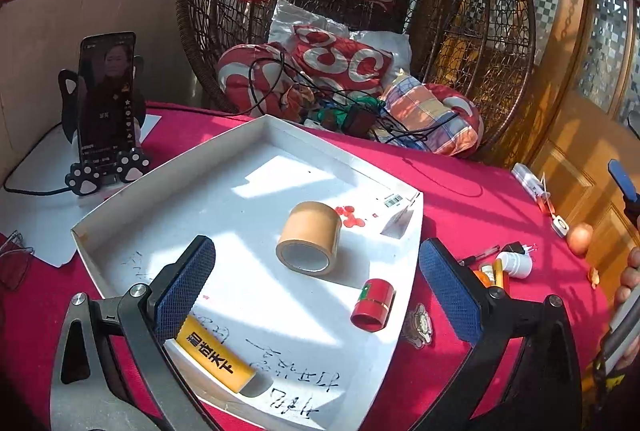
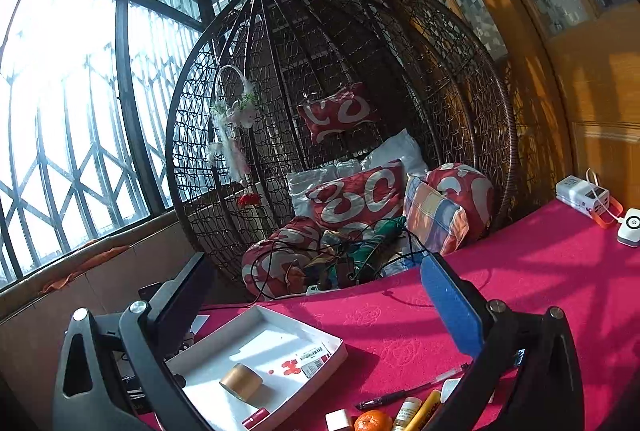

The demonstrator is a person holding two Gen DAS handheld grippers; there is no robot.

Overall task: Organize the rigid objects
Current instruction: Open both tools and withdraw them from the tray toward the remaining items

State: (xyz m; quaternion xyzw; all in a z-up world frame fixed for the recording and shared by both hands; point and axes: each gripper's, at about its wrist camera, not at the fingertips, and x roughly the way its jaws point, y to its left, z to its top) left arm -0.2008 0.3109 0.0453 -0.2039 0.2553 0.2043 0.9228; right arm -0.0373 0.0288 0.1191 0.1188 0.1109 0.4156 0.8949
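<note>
Left wrist view: the left gripper (image 1: 316,295) hangs spread and empty over the white tray (image 1: 248,135), which holds the tape roll (image 1: 309,238).

Right wrist view: the right gripper (image 2: 316,311), spread wide and empty, is nearer the loose pen (image 2: 408,389) and orange (image 2: 373,421), right of the tray; the pen's long axis runs crosswise.

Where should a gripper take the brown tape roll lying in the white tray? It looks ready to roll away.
Grip the brown tape roll across its two flat ring faces, coming from above. It lies on its curved side in the white cardboard tray, hollow core facing the left-wrist camera, so pads on the faces would likely stop it rolling. The small red cylinder lies apart, leaving room.
</note>
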